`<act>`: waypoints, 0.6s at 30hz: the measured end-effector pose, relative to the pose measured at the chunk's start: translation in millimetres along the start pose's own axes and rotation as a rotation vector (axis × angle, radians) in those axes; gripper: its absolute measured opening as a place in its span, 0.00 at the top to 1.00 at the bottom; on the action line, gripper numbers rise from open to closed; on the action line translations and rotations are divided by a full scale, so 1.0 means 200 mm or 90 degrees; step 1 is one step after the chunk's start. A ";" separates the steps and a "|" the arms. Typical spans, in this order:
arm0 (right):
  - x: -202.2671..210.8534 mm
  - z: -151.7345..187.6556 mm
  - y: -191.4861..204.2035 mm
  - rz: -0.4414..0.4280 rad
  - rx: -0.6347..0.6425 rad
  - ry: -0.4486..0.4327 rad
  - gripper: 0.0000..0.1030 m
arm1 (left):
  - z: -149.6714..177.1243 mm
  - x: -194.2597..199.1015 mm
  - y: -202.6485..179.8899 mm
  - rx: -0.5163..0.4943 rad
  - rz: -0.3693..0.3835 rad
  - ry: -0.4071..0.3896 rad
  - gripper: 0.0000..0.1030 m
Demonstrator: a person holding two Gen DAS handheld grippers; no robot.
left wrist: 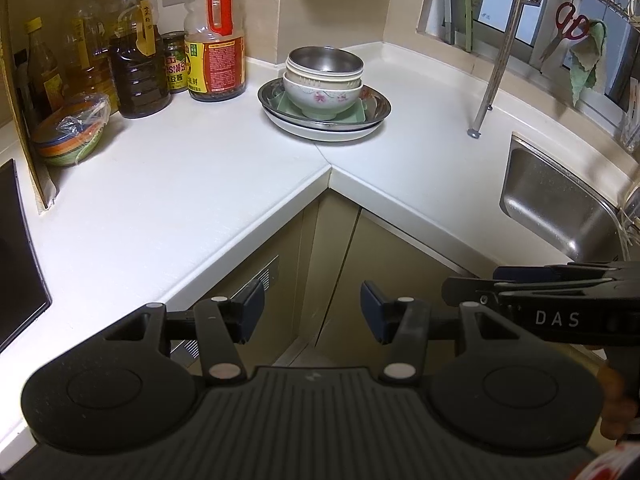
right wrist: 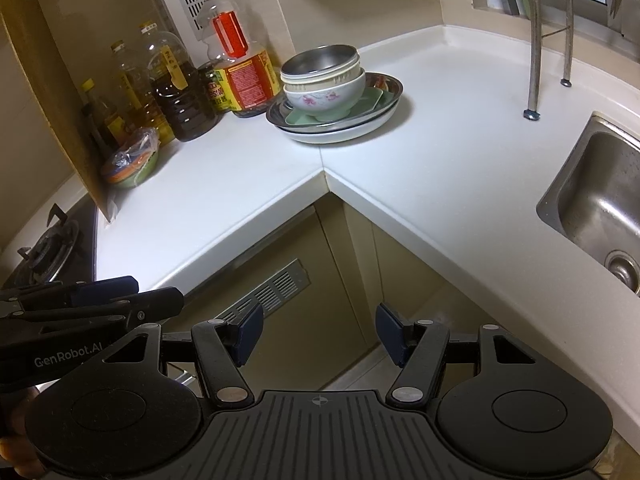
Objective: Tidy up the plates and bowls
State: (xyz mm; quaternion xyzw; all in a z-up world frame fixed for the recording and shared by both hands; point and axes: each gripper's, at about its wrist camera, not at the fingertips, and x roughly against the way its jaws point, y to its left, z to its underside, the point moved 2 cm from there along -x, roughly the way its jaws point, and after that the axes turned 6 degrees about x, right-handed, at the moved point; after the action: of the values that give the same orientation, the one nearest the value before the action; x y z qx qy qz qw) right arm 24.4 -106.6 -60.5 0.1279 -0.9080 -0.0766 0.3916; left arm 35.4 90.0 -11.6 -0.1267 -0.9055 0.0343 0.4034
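**Dishes stacked at the counter's back corner**

Near the counter's (left wrist: 224, 184) back corner, bowls (left wrist: 324, 76) are sitting nested on plates (left wrist: 325, 122), one compact pile beside the bottles (left wrist: 214, 40), likely to save room. You are holding the left gripper (left wrist: 312, 310) and right gripper (right wrist: 318, 330) off the front edge, fingers apart and gripping nothing. Whether that pile is sorted or awaiting sorting isn't showing.

Left gripper (left wrist: 312, 314): matte black body w/ ribbed centre panel, two round discs, silver pivot screws, navy pads on fingers (left wrist: 253, 304). Right gripper (right wrist: 319, 334): same build, small crosshair mark; white "DAS" lettering on its side. "GenRobot.AI" on the left one's side.
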 end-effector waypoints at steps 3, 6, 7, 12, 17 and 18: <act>0.00 0.00 0.00 0.001 0.002 -0.001 0.39 | 0.00 0.00 0.00 0.001 0.000 -0.002 0.51; 0.00 0.00 0.00 0.000 0.002 0.000 0.39 | 0.00 0.01 0.00 0.003 0.000 -0.001 0.51; 0.00 0.00 0.00 0.001 0.002 0.000 0.39 | 0.00 0.01 0.00 0.003 0.000 -0.002 0.51; 0.00 0.00 0.00 0.001 0.003 -0.002 0.39 | 0.00 0.02 0.01 0.003 -0.001 -0.003 0.51; 0.00 0.01 0.01 0.000 0.004 -0.002 0.39 | 0.00 0.02 0.01 0.004 -0.003 -0.002 0.51; 0.00 0.01 0.01 0.000 0.004 -0.002 0.39 | 0.00 0.02 0.01 0.005 -0.003 -0.002 0.51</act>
State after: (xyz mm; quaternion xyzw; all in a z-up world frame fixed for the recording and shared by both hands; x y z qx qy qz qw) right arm 22.6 -104.1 -60.1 0.1288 -0.9089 -0.0735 0.3898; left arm 32.9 93.3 -9.6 -0.1230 -0.9063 0.0369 0.4025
